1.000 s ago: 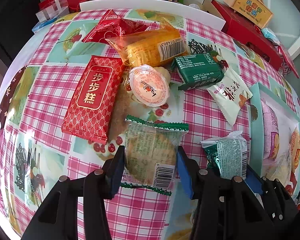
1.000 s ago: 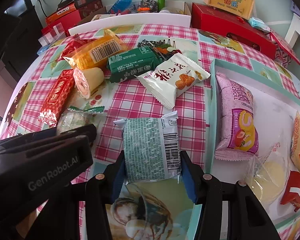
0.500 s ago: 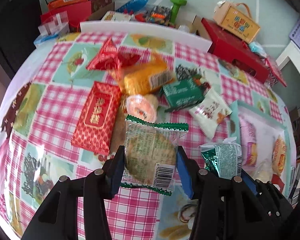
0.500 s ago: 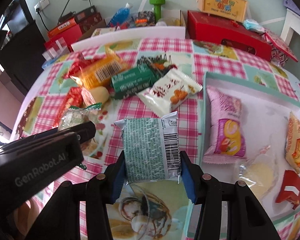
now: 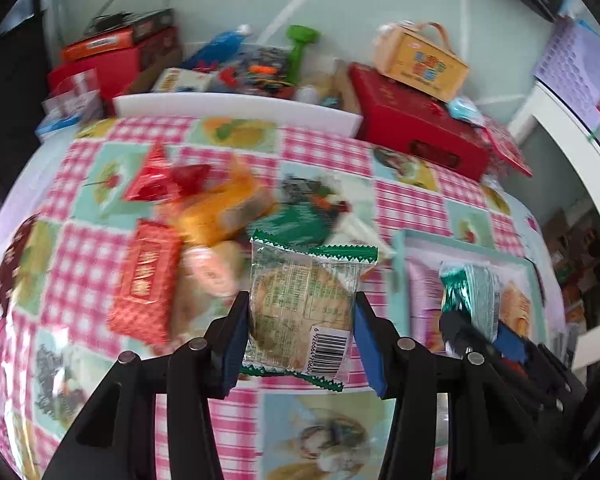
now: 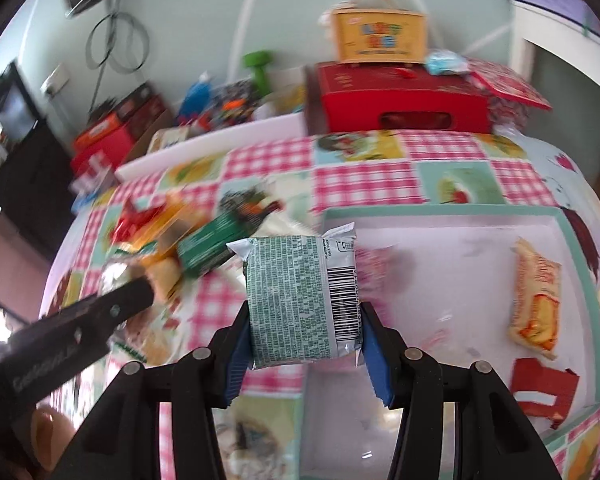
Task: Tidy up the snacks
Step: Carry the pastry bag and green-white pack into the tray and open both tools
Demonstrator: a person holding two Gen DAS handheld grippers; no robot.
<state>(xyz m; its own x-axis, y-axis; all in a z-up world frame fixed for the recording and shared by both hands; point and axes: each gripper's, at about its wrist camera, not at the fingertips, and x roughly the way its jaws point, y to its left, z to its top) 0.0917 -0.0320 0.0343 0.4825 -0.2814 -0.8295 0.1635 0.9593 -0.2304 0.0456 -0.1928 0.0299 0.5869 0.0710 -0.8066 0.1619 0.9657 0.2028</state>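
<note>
Green-edged cracker packet sits pinched in the left claw; the right claw pinches a teal wafer pack. Best to carry both level over the mint-rimmed tray and lay them in its bare patches, clear of the orange snack.

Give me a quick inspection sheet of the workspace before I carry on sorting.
Surface: table under a pink checked tablecloth.
Job's things: clear cookie packet in the left gripper; green printed packet in the right gripper; teal-rimmed tray already holds several snacks.
Clutter: loose snack pile, blurred; red gift box carrying a yellow handled carton.
Grippers: both sets of jaws closed on their packets, lifted off the cloth.
Cables: dark coiled cable on the wall, away from the work.
Surroundings: pale green wall; dark furniture at far left.
</note>
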